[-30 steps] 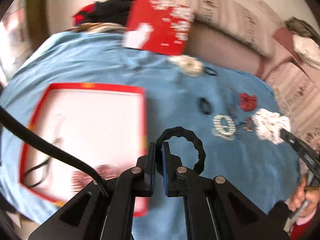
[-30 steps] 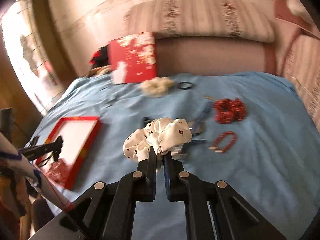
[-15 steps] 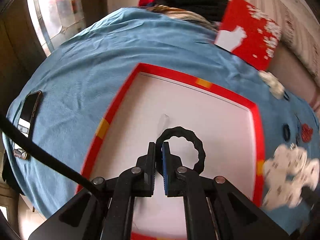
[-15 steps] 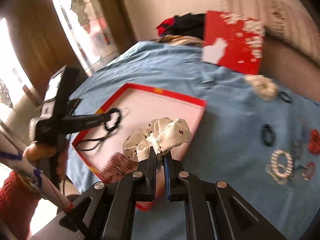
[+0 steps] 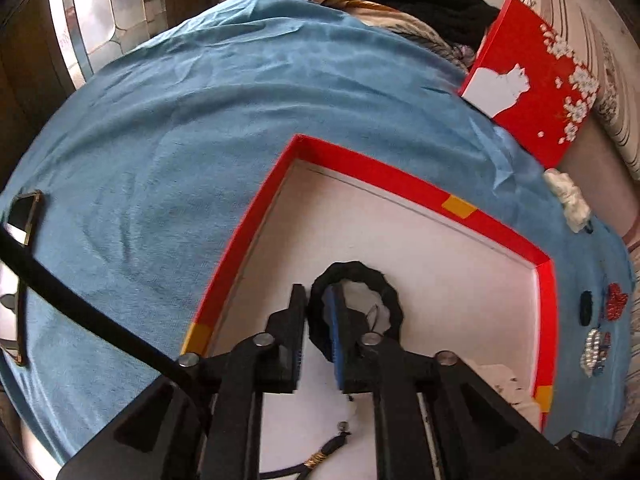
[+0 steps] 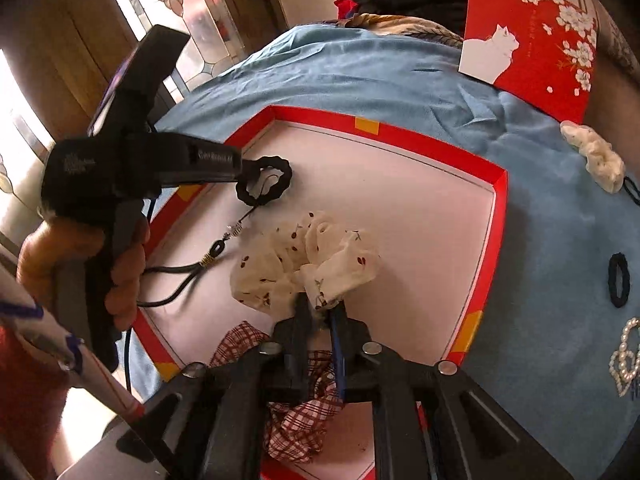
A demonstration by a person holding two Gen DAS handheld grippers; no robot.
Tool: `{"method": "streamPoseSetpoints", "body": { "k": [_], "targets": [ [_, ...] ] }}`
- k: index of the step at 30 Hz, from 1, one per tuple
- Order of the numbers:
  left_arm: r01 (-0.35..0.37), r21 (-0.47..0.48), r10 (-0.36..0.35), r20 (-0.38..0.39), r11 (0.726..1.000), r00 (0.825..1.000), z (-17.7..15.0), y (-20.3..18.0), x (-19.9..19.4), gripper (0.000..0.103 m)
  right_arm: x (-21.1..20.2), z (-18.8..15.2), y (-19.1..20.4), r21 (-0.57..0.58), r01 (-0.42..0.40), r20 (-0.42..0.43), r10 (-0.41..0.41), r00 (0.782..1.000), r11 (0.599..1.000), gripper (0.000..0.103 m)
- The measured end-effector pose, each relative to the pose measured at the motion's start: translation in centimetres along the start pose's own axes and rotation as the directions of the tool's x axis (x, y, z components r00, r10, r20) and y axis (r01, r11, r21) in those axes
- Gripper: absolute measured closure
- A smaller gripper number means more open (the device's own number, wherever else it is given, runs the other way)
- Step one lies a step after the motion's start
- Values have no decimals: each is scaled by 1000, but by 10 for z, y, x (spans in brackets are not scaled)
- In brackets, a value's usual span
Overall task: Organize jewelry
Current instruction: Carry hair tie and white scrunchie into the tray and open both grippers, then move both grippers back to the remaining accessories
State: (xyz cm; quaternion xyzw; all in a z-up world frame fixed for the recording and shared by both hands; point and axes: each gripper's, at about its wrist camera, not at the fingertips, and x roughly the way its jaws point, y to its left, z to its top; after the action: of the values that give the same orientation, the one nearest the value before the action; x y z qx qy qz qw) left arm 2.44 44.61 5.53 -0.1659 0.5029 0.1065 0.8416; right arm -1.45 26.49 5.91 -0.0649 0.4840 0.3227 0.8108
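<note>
An open red box [image 5: 400,176] [image 6: 400,132] with a white floor lies on the blue bedspread. My left gripper [image 5: 318,304] [image 6: 250,172] points down into it. Its jaws are opening, and the band of a black ruffled hair tie [image 5: 384,292] [image 6: 286,178] sits loosely between them. My right gripper [image 6: 319,314] hovers over the box's near part. Its jaws are opening too, with a fold of the white spotted scrunchie [image 6: 280,264] between them while the rest spreads on the box floor. A black cord necklace [image 6: 180,276] and a red checked scrunchie [image 6: 304,412] lie in the box.
The red lid with a white cat [image 5: 532,80] leans at the back right. To the right of the box lie a cream scrunchie [image 6: 596,156], a black hair tie [image 6: 618,280], a pearl piece [image 6: 628,356] and red beads [image 5: 616,304]. A phone [image 5: 24,216] rests at the bed's left edge.
Both grippers swung left from the loose jewelry to above the red box and came down. Their jaws, tightly shut before, now stand slightly apart, and the white scrunchie has sagged onto the floor.
</note>
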Motion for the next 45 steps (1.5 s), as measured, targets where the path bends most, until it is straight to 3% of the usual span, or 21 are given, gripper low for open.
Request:
{"method": "streamPoseSetpoints", "body": {
  "k": [2, 4, 9, 14, 19, 25, 30, 39, 45],
  "targets": [
    [15, -19, -15, 10, 1000, 1000, -1, 1, -6, 77, -4, 1, 0, -1, 2, 9, -2, 1000, 1000, 72],
    [31, -34, -30, 24, 999, 999, -5, -1, -17, 75, -14, 0, -1, -5, 3, 30, -3, 1000, 1000, 63],
    [19, -26, -17, 81, 999, 997, -20, -17, -59, 67, -51, -9, -4, -14, 13, 91, -12, 996, 1000, 55],
    [8, 34, -13, 162, 999, 987, -53, -52, -110, 51, -92, -41, -27, 17, 46, 138, -48, 989, 999, 52],
    [13, 148, -40, 180, 989, 983, -103, -108, -142, 49, -126, -87, -70, 106, 107, 146, -122, 982, 989, 51],
    [35, 262, -78, 155, 965, 985, -153, -168, -151, 48, -155, -143, -125, 195, 230, 120, -255, 959, 954, 50],
    [-3, 380, -59, 152, 925, 987, -184, -217, -151, 48, -180, -177, -165, 279, 286, 111, -327, 938, 917, 50],
    [-35, 480, -37, 139, 876, 990, -205, -256, -148, 48, -196, -204, -208, 377, 300, 111, -364, 925, 876, 50],
    [-30, 489, -26, 108, 872, 994, -204, -266, -132, 46, -191, -210, -225, 416, 293, 99, -363, 927, 861, 50]
  ]
}}
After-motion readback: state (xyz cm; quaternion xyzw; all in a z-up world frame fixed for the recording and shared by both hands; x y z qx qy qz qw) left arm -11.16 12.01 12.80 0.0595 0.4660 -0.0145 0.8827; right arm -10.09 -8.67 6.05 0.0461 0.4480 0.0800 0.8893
